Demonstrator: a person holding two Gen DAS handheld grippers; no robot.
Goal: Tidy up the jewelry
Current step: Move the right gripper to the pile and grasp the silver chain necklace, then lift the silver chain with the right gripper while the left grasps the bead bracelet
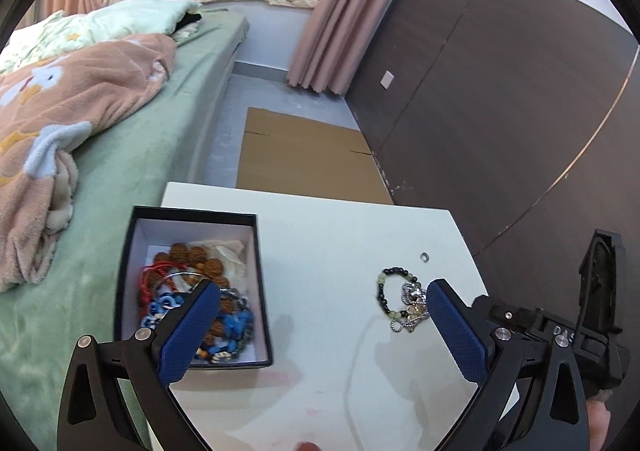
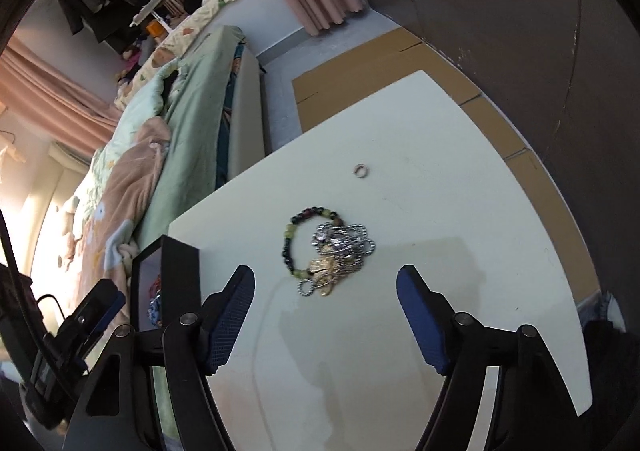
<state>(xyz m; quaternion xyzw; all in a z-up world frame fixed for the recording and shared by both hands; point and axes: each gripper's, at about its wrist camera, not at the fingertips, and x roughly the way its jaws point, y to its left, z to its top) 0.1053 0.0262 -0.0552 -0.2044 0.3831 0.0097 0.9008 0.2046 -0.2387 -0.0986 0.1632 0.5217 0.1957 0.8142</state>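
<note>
A black box (image 1: pixel 192 287) with a white inside sits at the left of the white table (image 1: pixel 320 235) and holds several bracelets and beads. A dark and green bead bracelet (image 1: pixel 386 293) lies at the table's right, touching a heap of silver chain and gold pendant (image 1: pixel 412 305). A small ring (image 1: pixel 425 257) lies beyond them. My left gripper (image 1: pixel 320 303) is open above the table between box and heap. My right gripper (image 2: pixel 326 283) is open and empty, just short of the bracelet (image 2: pixel 294 247), chain heap (image 2: pixel 344 247) and ring (image 2: pixel 361 170). The box (image 2: pixel 176 279) is at its left.
A bed with green sheet and pink blanket (image 1: pixel 80 123) runs along the table's left side. Flat cardboard (image 1: pixel 304 155) lies on the floor beyond the table. A dark wall panel (image 1: pixel 500 99) stands at the right. The right gripper's body (image 1: pixel 600 315) shows at the left view's right edge.
</note>
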